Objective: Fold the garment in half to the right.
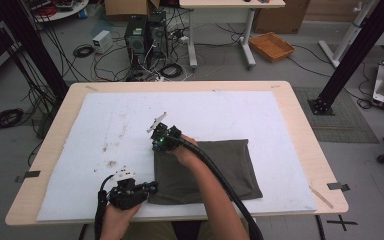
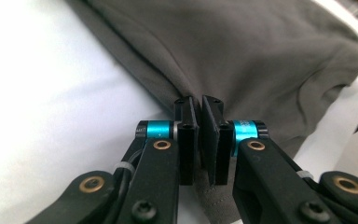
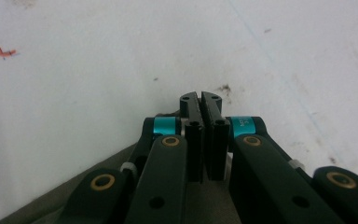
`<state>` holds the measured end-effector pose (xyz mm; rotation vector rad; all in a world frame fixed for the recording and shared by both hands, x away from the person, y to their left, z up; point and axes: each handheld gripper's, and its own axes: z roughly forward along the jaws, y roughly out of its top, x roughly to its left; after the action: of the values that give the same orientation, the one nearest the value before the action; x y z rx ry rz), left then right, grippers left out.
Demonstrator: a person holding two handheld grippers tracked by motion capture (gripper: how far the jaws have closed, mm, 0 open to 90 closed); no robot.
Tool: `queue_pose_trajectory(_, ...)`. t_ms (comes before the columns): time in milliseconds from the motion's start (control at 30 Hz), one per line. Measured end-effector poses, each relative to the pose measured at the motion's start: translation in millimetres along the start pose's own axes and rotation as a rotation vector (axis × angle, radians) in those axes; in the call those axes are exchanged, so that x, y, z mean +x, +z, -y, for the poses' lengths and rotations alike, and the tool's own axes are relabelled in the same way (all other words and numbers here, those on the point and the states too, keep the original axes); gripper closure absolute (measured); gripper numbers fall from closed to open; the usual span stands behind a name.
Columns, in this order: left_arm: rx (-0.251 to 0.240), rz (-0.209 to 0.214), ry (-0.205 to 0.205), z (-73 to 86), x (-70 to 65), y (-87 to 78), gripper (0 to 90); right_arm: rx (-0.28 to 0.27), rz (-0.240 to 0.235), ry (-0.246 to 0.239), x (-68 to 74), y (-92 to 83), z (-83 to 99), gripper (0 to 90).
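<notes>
A folded grey cloth (image 1: 205,170) lies on the white mat (image 1: 130,125) at the near side of the counter (image 1: 300,120). The left tool (image 2: 200,105) is clenched on its near left corner; the right tool (image 3: 200,100) is clenched on its far left corner.

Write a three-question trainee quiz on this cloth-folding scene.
1. True or false: the left claw is shut on the near left corner of the grey cloth.
2. Which corner does the right claw grip: A near right, B far left, C far right?
3. What lies under the cloth on the table?

Key: 1 true. 2 B. 3 a white sheet.
</notes>
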<state>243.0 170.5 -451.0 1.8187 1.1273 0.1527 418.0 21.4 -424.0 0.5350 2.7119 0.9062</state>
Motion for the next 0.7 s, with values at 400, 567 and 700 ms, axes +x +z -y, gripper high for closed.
queue_pose_trajectory(400, -0.121, 0.080, 0.069, -14.9, -20.8, -10.3, 84.7, -0.136, 0.011, 0.017, -5.8, -47.1, 4.1, 88.7)
queue_pose_trajectory(567, -0.139, 0.167, 0.069, -33.1, -33.0, -6.2, 84.7, -0.206, 0.025, 0.041, -13.6, -75.5, 13.7, 88.7)
queue_pose_trajectory(700, -0.121, 0.192, 0.092, -44.5, -42.7, -0.4, 84.7, -0.232, 0.034, 0.057, -18.2, -87.2, 22.0, 88.7)
